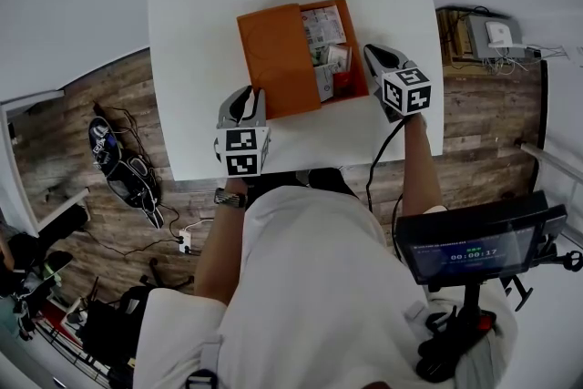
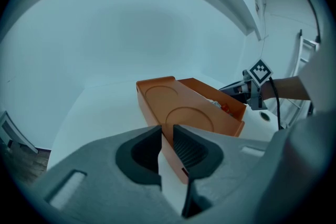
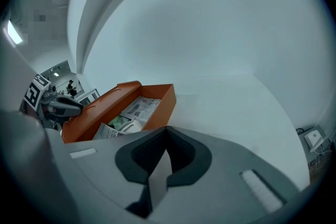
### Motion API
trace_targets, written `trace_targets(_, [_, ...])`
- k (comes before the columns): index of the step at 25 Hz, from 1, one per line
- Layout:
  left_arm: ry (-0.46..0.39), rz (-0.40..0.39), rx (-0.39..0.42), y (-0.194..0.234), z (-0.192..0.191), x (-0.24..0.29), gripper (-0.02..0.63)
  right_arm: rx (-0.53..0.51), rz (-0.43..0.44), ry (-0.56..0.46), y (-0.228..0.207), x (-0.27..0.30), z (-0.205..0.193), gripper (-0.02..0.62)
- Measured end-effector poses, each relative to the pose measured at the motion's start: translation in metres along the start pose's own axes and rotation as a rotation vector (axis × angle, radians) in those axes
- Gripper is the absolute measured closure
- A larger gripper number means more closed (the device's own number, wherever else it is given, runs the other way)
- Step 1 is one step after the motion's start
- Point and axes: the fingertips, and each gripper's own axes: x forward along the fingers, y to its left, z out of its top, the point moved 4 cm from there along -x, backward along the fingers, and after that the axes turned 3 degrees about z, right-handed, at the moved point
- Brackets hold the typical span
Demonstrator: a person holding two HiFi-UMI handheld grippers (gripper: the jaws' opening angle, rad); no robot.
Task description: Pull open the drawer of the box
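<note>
On the white table [image 1: 200, 32] sits the orange cardboard box [image 1: 278, 59], its packet-filled drawer [image 1: 356, 46] slid out rightward. It looks light, stiff and prone to skidding, so grip the drawer's right wall. Left gripper [image 2: 167, 134] is barely parted at the near corner; right gripper [image 3: 167, 132] is closed and empty.

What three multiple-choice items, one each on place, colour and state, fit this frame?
1. The orange cardboard box stands on:
A. a wooden floor
B. a white table
C. a black chair

2. The walls of the box's drawer are:
A. orange
B. blue
C. green

3. The drawer is:
A. pushed fully shut
B. pulled out, with paper packets showing
C. lifted off the table

Key: B, white tabletop shows all round the box; A, the right gripper view shows orange walls; B, the packets lie uncovered beside the sleeve.
</note>
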Motion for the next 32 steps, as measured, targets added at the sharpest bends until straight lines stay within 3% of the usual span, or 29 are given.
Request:
trace_targets(10, [-0.009,0.007,-0.019,0.0,0.005,-0.001,0.532,0.017,-0.04,-0.035,-0.001,-0.015,0.006,0.593])
trace_targets(17, [-0.063,0.032,-0.012,0.001,0.023,-0.02,0.532,-0.005,-0.063,-0.092,0.016,-0.048,0.021,0.594])
trace_targets(23, [-0.135,0.053,0.004,-0.009,0.043,-0.034,0.534,-0.07,-0.069,-0.136,0.037,-0.076,0.038,0.594])
trace_targets(32, [-0.317,0.106,0.076,-0.049,0.085,-0.115,0.534,-0.218,-0.077,-0.291,0.096,-0.169,0.089,0.592])
